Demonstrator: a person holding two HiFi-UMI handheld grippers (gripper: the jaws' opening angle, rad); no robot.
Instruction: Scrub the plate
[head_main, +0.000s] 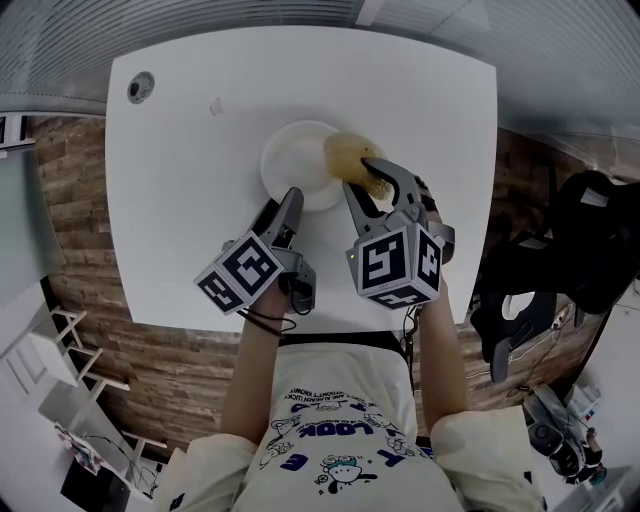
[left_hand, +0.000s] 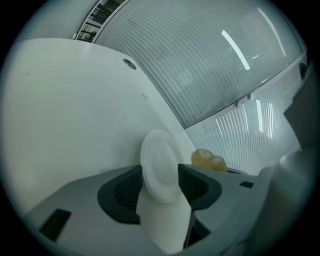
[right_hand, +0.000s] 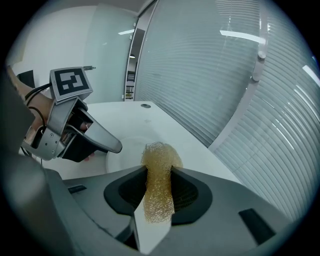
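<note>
A white plate lies flat on the white table, and in the left gripper view the plate fills the gap between the jaws. My left gripper is at the plate's near rim, open, its pads standing to either side of the rim without pressing. My right gripper is shut on a yellowish mesh scrubber at the plate's right edge. Seen from the right gripper view, the scrubber is pinched upright between the pads, with the left gripper just to its left over the plate.
A small round grommet sits in the table's far left corner. The near table edge runs just under both grippers. A dark bag or chair stands off the table's right side. Slatted blinds close off the far side.
</note>
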